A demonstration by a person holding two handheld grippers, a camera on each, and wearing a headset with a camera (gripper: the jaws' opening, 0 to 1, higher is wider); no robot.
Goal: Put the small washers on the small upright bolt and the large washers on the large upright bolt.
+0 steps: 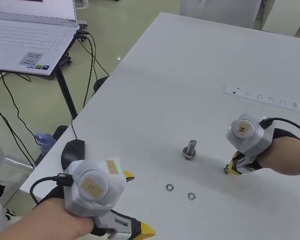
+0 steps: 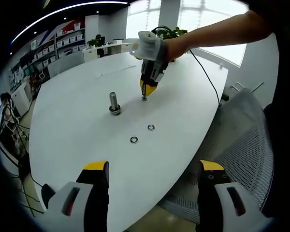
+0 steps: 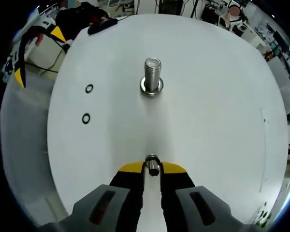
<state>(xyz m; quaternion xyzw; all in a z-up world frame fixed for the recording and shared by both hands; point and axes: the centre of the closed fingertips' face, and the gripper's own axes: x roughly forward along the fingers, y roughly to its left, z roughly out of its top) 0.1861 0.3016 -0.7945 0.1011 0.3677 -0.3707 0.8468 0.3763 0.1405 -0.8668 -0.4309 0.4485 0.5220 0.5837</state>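
The right gripper (image 3: 152, 170) is pinched narrow on the small bolt (image 3: 152, 164), which stands on the white table (image 1: 190, 75) with its long axis vertical. Near it the large bolt (image 1: 190, 149) stands head down, threads pointing up. Two washers (image 1: 169, 187) lie flat close by, and the left gripper (image 2: 153, 166) hangs wide apart at the table edge.

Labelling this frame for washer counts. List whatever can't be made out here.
The metal piece in the right gripper: right gripper view, closed jaws hide its lower part; identity unclear.
Base of the large bolt: every view, too small to count washers there.
Two loose washers: head view, too small to size.
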